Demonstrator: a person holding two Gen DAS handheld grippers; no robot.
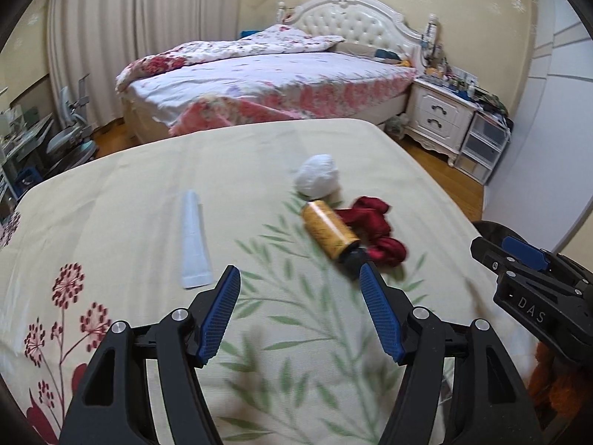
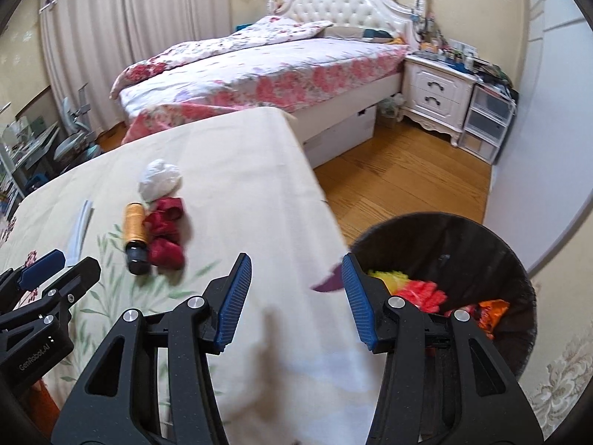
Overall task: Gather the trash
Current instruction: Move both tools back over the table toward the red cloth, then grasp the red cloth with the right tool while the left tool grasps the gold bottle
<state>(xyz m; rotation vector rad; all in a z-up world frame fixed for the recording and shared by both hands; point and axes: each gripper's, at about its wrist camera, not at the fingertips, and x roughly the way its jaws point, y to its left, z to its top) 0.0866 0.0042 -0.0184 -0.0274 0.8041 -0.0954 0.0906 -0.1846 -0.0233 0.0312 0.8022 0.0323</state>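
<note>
On the cream floral tablecloth [image 1: 148, 170] lie a white tube [image 1: 193, 241], a crumpled white paper ball [image 1: 317, 181], a golden bottle with a black cap [image 1: 330, 235] and a red crumpled cloth [image 1: 374, 230]. My left gripper [image 1: 299, 270] hovers open just short of the bottle, nothing between its pads. My right gripper [image 2: 296, 259] is open and empty over the table's right edge, beside a black bin [image 2: 515, 259] holding colourful wrappers [image 2: 418, 293]. A purple scrap [image 2: 328, 282] shows at that edge by the right finger. The same ball [image 2: 160, 180], bottle [image 2: 135, 233] and cloth [image 2: 165, 233] lie far left of it.
Beyond the table stands a bed with floral covers [image 1: 267, 74], then a white nightstand [image 1: 437, 115] and plastic drawers [image 1: 481, 141] on the wood floor [image 2: 400, 178]. A desk chair [image 1: 70, 137] stands at the left by the curtains. A white wall [image 2: 537, 148] rises behind the bin.
</note>
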